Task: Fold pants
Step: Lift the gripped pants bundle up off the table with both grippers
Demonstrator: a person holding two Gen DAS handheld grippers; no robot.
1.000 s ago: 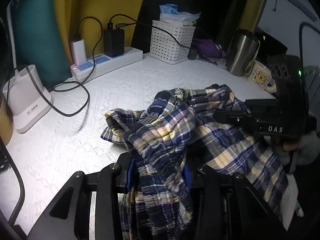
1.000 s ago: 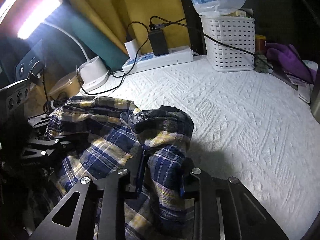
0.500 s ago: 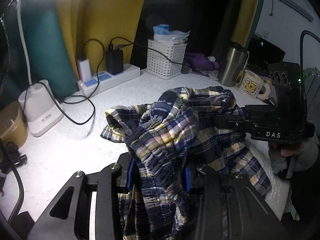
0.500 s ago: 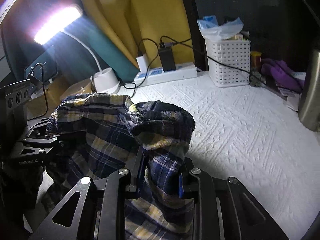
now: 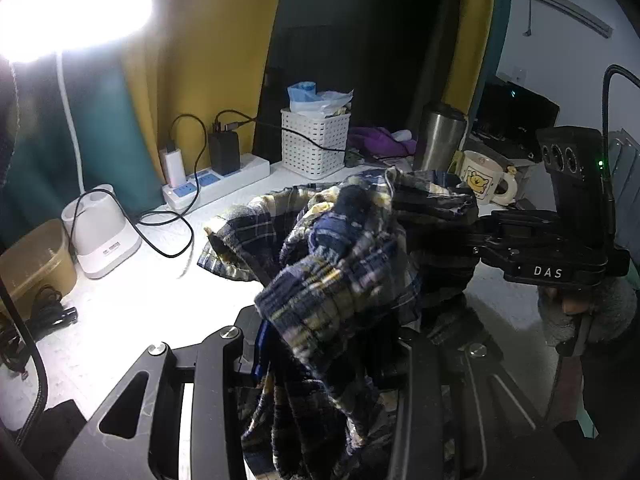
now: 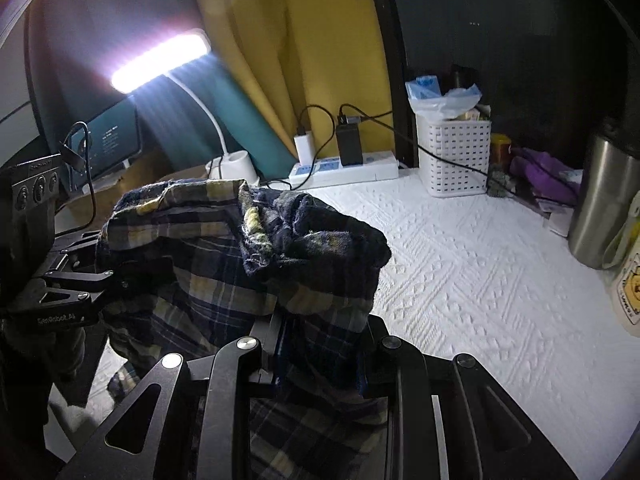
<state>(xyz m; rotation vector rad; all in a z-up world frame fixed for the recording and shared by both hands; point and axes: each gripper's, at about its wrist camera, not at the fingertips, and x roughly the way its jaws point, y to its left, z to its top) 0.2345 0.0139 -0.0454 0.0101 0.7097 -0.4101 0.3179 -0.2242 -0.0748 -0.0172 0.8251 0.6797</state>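
Nearest the left wrist camera, a bunched fold of the navy, yellow and white plaid flannel pants (image 5: 344,276) is clamped between the black metal jaws of the left gripper (image 5: 324,364), the cloth spilling over and below the fingers. In the right wrist view the same garment (image 6: 240,272) is pinched by the right gripper (image 6: 320,356), its jaws closed tight on a gathered edge. The pants are held up off the surface between the two tools — draped from one to the other, with a lower part hanging toward the near edge. The right gripper is also seen from the left camera (image 5: 472,236), with part of a hand (image 5: 576,304) in a grey fuzzy sleeve below it; the left gripper appears at the left of the right view (image 6: 116,280).

Beneath and beyond the cloth, a white textured cover is spread over the table (image 6: 480,280). Further back, a white lamp base (image 5: 100,236) with a black cable looped beside it stands near a white power strip (image 5: 216,184) carrying a white and a black charger. A white perforated plastic basket (image 5: 314,144) is set just beside the strip, a purple cloth (image 5: 376,140) next to it. A steel tumbler (image 5: 438,136) and a cream bear-print mug (image 5: 484,180) stand at the right. Behind, a yellow curtain (image 5: 208,60) is hung, and the lit lamp head (image 5: 76,12) glares at upper left.
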